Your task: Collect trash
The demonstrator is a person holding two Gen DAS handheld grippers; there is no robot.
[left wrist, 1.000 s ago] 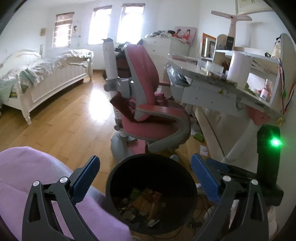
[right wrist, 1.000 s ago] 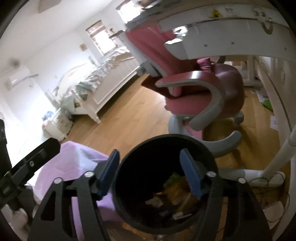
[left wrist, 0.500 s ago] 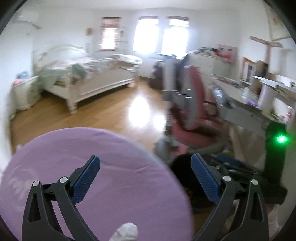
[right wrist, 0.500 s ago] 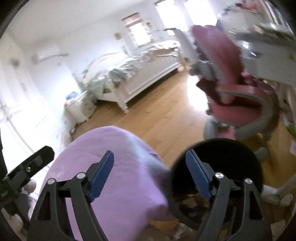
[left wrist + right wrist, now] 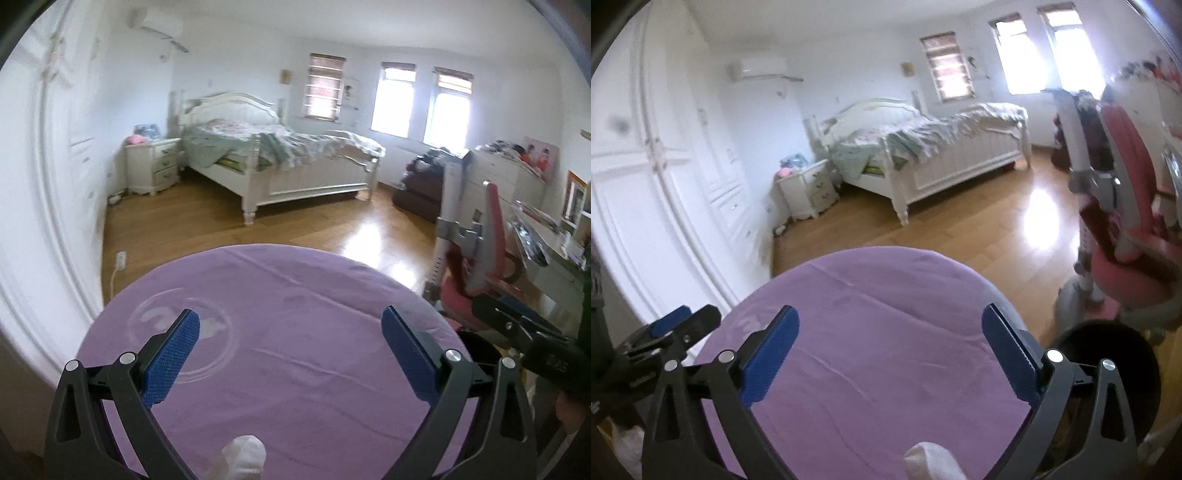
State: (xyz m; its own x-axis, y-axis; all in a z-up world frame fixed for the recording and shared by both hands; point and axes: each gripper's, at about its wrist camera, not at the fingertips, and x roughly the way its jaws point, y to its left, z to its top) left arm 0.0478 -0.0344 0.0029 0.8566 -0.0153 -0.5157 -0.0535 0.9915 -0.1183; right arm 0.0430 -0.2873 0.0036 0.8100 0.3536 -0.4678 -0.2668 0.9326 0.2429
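Nearest your lenses, at the bottom edge of both views, lay a crumpled white wad of tissue point(image 5: 242, 456), just under and between the fingers of each hand-held gripper. Both grippers had swung off the round black trash bin point(image 5: 1108, 369), which a second earlier sat directly between their fingers; now the round purple fabric-covered stool top point(image 5: 280, 332) filled that gap. That suggests one drop was finished and you were turning to the next piece. Your left hand-held gripper point(image 5: 290, 354) hung released above the purple cloth, holding nothing. Your right hand-held gripper point(image 5: 890, 354) was opening its jaws, nothing between them either. The bin stood low at the right, just beside the stool. Beyond stretched the wooden floor point(image 5: 332, 229) and the white-framed bed point(image 5: 288, 162).
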